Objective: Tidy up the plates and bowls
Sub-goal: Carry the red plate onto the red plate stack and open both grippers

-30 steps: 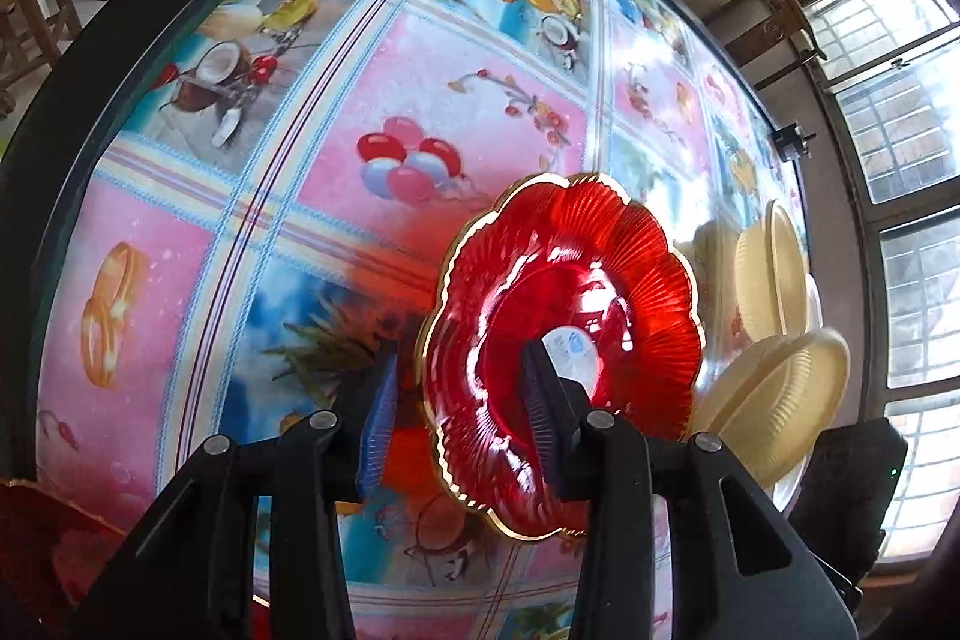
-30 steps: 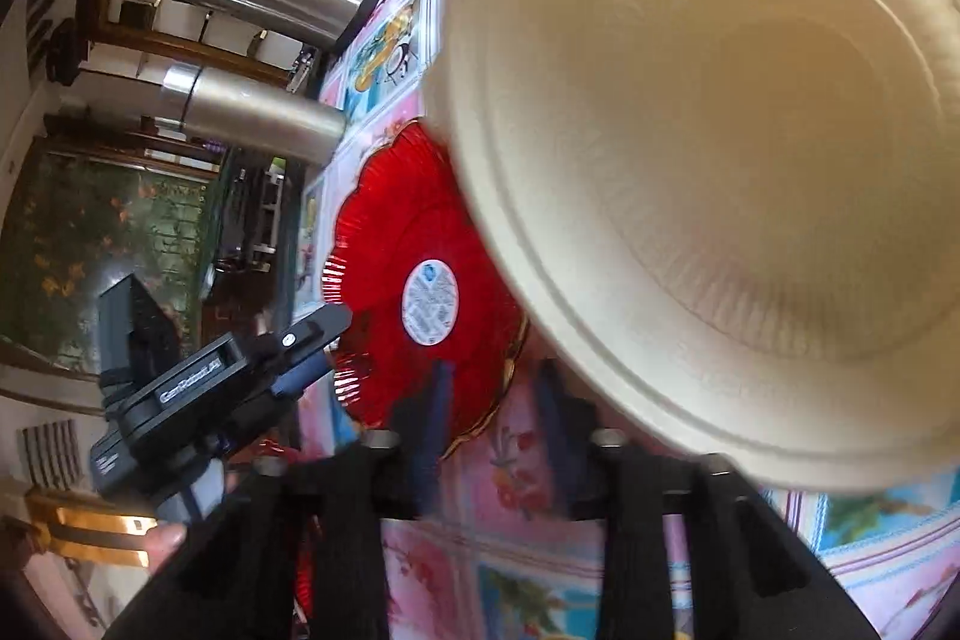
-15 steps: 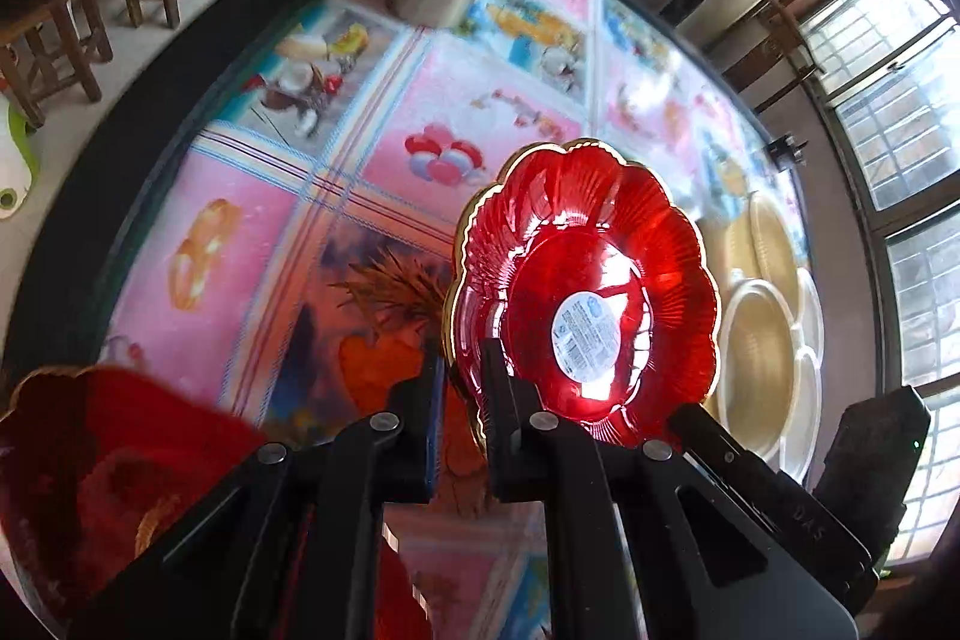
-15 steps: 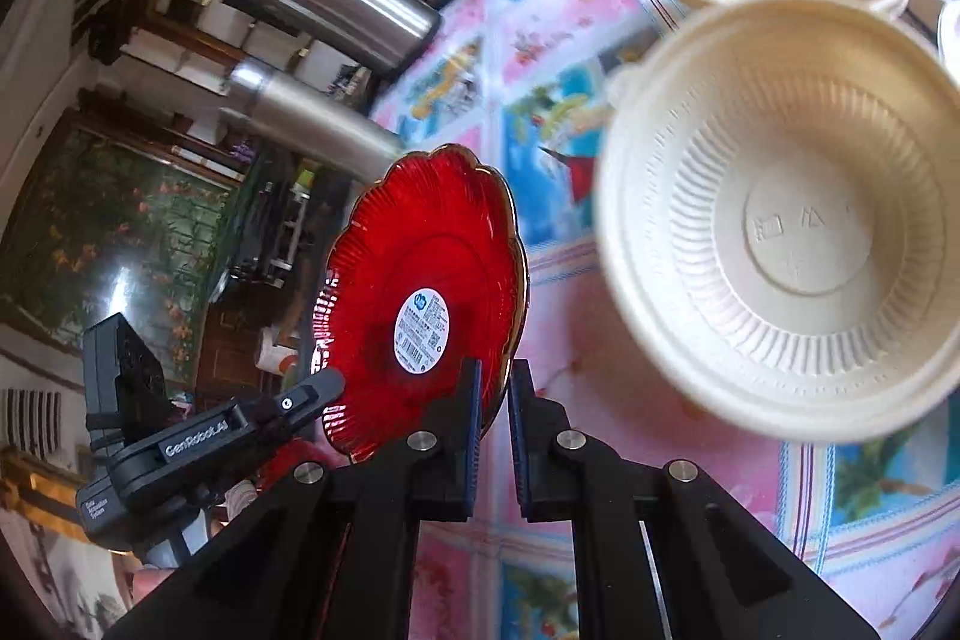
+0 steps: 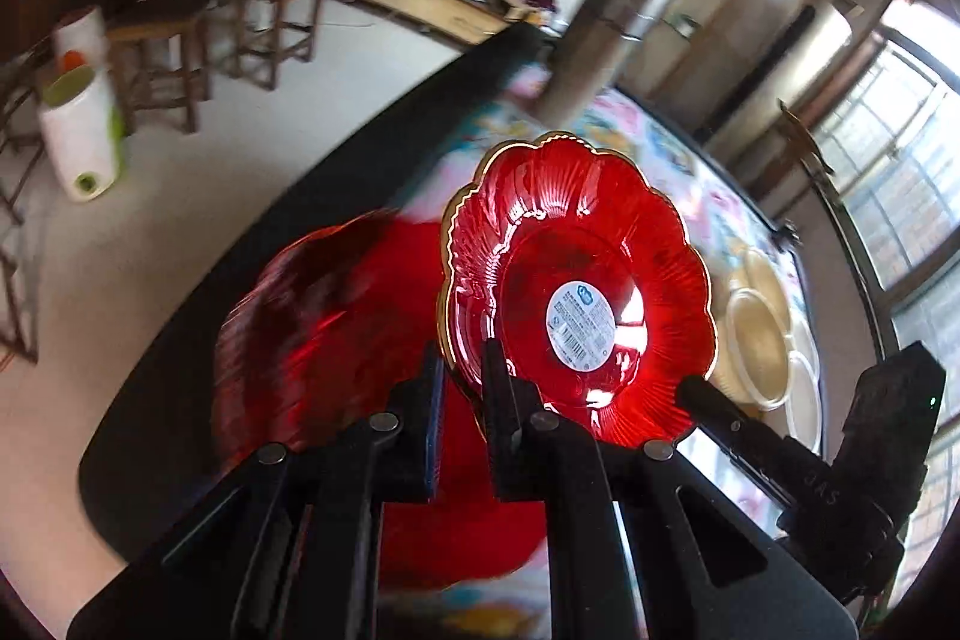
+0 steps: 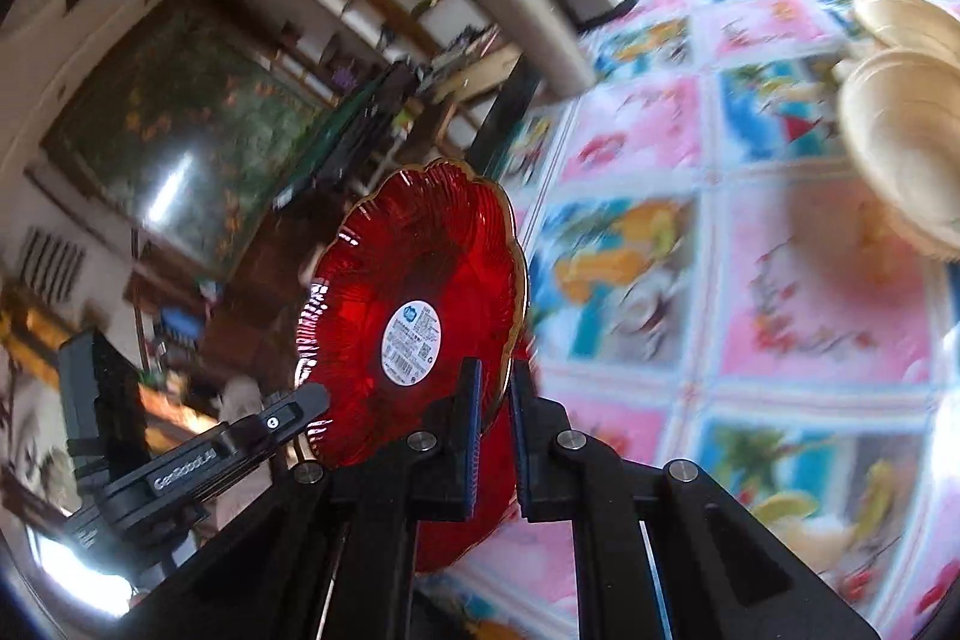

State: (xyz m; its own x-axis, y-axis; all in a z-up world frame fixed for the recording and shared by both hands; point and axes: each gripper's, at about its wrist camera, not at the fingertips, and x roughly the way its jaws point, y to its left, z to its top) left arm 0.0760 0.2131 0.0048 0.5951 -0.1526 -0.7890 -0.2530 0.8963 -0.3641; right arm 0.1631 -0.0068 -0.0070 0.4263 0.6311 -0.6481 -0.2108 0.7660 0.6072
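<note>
Each view looks forward along its own gripper's two fingers, close up on the same red plate (image 5: 579,292), which fills the middle of both. The left wrist view faces right and far along the patterned table (image 5: 708,196) toward the windows. The right wrist view faces left toward the room wall, table (image 6: 750,280) on its right.

Right hand-held gripper (image 6: 493,421) pinching red plate (image 6: 414,316) rim, cream bowls (image 6: 906,112) beyond
</note>
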